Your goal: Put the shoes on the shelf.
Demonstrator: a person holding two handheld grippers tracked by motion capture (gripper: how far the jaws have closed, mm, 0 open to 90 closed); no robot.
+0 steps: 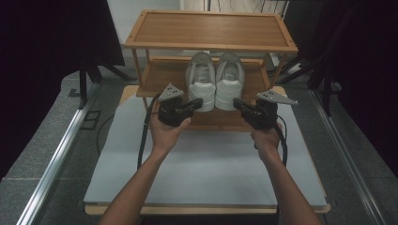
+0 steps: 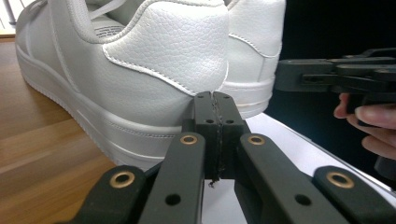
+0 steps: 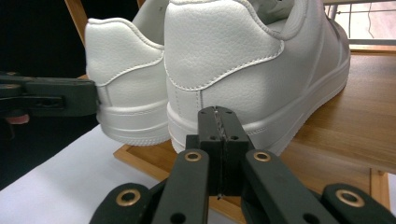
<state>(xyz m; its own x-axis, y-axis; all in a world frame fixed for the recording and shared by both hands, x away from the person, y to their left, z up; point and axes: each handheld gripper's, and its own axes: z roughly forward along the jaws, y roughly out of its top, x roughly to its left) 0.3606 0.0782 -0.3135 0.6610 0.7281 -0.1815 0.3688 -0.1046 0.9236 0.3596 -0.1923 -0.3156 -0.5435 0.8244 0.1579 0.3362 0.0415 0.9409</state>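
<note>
From above, the pair of white shoes (image 1: 214, 80) sits heels-out on the rack's lower shelf (image 1: 159, 75) with the left claw (image 1: 199, 101) and right claw (image 1: 236, 102) flanking them, while each gripper view shows closed, empty jaws aimed at a heel, seemingly lined up for a grab.
</note>
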